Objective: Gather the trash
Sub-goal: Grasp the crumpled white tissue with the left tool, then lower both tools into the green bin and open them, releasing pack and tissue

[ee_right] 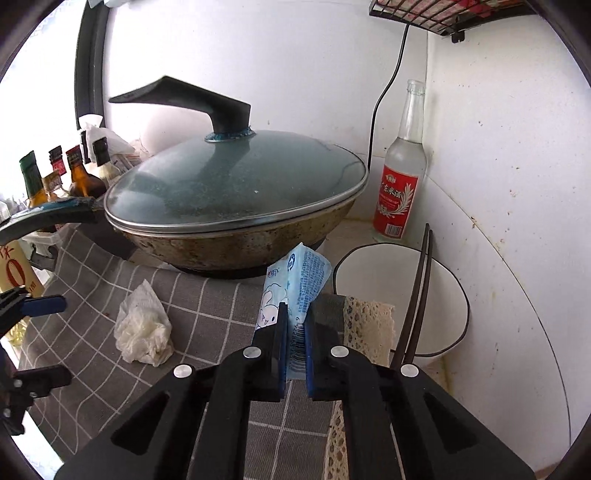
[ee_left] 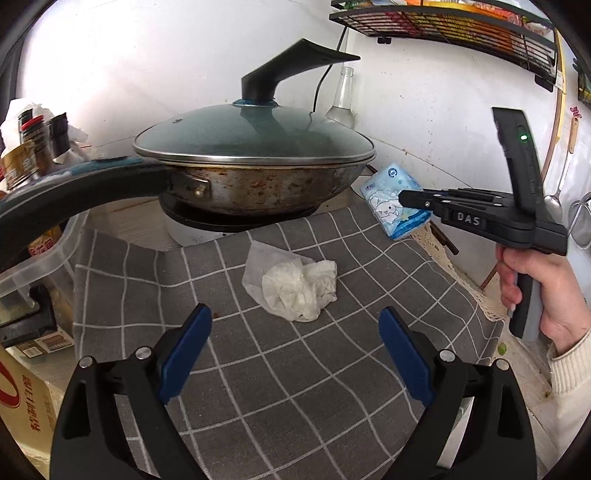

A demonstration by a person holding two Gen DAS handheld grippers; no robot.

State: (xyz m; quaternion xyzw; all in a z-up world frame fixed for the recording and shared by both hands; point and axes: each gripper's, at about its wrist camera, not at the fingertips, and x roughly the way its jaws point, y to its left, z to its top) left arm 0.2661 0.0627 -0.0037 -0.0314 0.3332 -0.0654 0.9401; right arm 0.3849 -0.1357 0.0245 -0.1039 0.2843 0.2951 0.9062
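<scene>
A crumpled white tissue [ee_left: 291, 286] [ee_right: 144, 328] lies on the grey checked cloth [ee_left: 258, 387]. My left gripper [ee_left: 295, 313] hovers just in front of it, its blue pads wide apart and empty; it also shows at the left edge of the right wrist view [ee_right: 55, 339]. A blue tissue packet [ee_left: 391, 201] [ee_right: 291, 280] printed with a cartoon stands up between the pads of my right gripper [ee_right: 295, 310], which is shut on its lower end. In the left wrist view the right gripper [ee_left: 406, 199], held by a hand, carries the packet at the cloth's far right, beside the pan.
A lidded frying pan [ee_left: 255, 147] [ee_right: 236, 192] sits on a cooker behind the cloth, handle reaching left. A glass bottle [ee_right: 400, 177] and a white bowl [ee_right: 369, 266] with chopsticks stand in the right corner. Sauce bottles [ee_right: 74, 173] crowd the left; a wire shelf [ee_left: 443, 22] hangs above.
</scene>
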